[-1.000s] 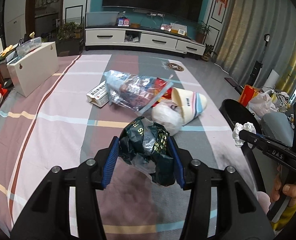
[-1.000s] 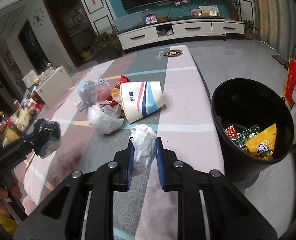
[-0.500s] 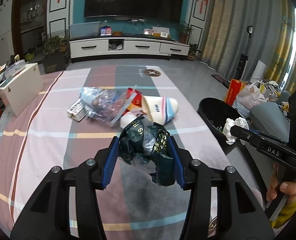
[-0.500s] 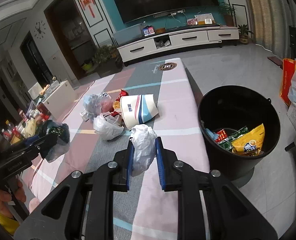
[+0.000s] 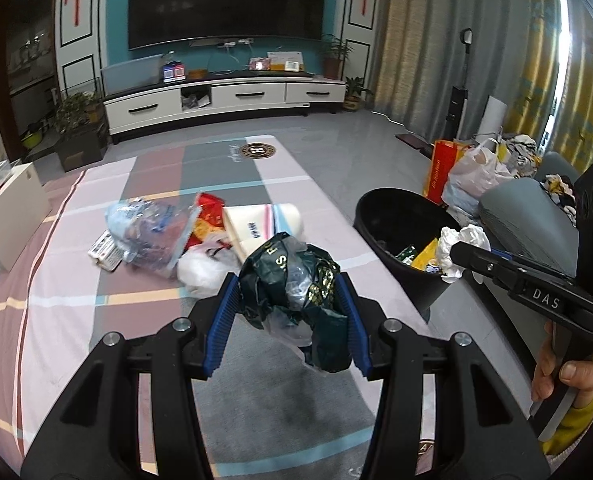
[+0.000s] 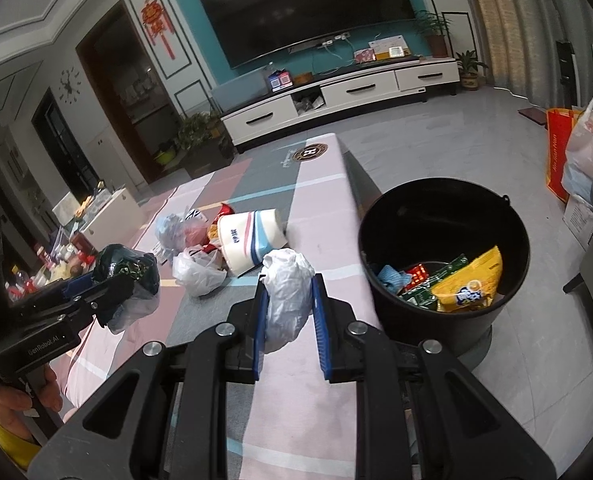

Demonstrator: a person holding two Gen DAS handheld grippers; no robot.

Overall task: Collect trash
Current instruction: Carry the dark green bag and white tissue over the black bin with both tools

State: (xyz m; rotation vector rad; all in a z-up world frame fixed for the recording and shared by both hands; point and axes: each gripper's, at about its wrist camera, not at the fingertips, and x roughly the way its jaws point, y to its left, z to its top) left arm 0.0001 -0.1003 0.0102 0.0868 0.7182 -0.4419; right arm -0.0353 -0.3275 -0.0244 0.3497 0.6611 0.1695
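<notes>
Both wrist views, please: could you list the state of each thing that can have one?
Left gripper: shut on the green wrapper, lifted off the table.
Right gripper: shut on the white bag, lifted.
Bin: open, partly filled with wrappers.
Paper cup: lying on its side on the table.
Clear bag: crumpled, on the table.

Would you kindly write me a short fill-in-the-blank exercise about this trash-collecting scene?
1. The left tongs grip a crumpled dark ____ wrapper.
2. The right tongs grip a crumpled ____ plastic bag.
3. The yellow snack bag lies inside the black ____.

Missing words: green; white; bucket
</notes>
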